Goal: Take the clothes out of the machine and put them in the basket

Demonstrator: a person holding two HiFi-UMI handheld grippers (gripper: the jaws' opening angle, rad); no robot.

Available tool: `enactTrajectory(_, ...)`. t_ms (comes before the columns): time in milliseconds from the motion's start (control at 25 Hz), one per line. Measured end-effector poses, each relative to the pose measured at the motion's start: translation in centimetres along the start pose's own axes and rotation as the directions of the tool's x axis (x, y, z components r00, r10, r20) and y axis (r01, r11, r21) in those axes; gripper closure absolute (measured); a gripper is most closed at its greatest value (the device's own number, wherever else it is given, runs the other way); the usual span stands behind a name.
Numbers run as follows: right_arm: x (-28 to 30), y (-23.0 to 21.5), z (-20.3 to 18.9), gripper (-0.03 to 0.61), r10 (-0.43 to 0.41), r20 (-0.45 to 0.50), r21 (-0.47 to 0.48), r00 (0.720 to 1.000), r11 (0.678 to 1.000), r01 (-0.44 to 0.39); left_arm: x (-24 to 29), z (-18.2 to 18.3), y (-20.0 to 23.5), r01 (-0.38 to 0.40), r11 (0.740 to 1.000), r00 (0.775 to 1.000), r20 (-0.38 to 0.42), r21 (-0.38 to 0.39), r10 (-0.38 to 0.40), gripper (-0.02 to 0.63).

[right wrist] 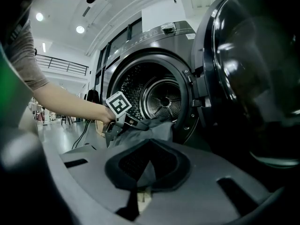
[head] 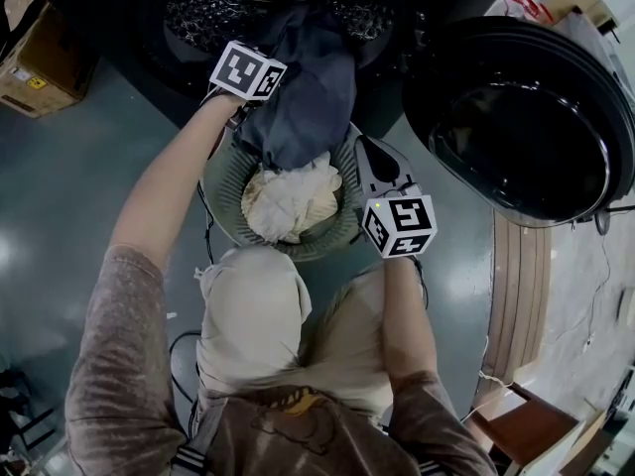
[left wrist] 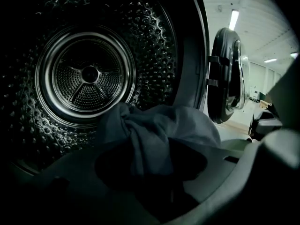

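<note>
A dark blue garment (head: 313,87) hangs from the machine's open drum (left wrist: 89,74) down over the round basket (head: 220,181). A cream cloth (head: 293,201) lies in the basket. My left gripper (head: 276,85) is at the drum's mouth, shut on a bunched fold of the garment (left wrist: 159,125), which narrows down between the jaws. My right gripper (head: 359,139) hovers over the basket's right rim, pointing at the machine, jaws together with nothing between them. In the right gripper view, the garment (right wrist: 154,128) and the left gripper (right wrist: 133,123) lie ahead of the right gripper (right wrist: 150,142).
The machine's round door (head: 526,127) stands swung open at the right. A cardboard box (head: 35,62) sits at the far left. A black cable (head: 179,350) runs over the grey floor. Wooden boards (head: 521,286) lie to the right. The person's knees are just behind the basket.
</note>
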State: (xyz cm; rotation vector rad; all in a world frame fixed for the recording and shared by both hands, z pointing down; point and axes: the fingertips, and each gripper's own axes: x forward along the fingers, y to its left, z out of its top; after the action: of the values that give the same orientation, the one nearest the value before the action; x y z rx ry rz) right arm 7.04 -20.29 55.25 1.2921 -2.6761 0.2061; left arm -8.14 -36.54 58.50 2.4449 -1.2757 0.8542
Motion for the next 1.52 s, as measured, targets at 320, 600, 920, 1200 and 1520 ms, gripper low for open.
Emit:
enactTrajectory(320, -0.3, 0.0, -0.1, 0.58, -0.005, -0.002, -0.002, 1.0, 1.0, 0.005, -1.7, 0.3, -2.5, 0.048, 0.999, 0.999, 0.0, 0.01, -0.048, 0.512)
enactTrajectory(600, -0.6, 0.0, -0.1, 0.58, -0.003, 0.002, -0.007, 1.0, 1.0, 0.003, -6.2, -0.8, -6.4, 0.119, 0.993, 0.993, 0.016, 0.018, -0.119, 0.515)
enactTrajectory(920, -1.3, -0.1, 0.0, 0.58, -0.001, 0.012, -0.01, 1.0, 1.0, 0.001, -11.3, -2.7, -10.1, 0.174, 0.985, 0.985, 0.019, 0.009, -0.174, 0.518)
enactTrajectory(1200, -1.6, 0.0, -0.1, 0.58, 0.0, 0.012, 0.008, 1.0, 1.0, 0.0, -14.9, -3.9, -12.7, 0.211, 0.977, 0.977, 0.028, -0.012, -0.211, 0.518)
enactTrajectory(1520, -1.2, 0.7, -0.1, 0.58, 0.015, 0.01, 0.005, 1.0, 1.0, -0.015, -15.3, -5.6, -14.1, 0.224, 0.974, 0.974, 0.02, -0.022, -0.224, 0.495)
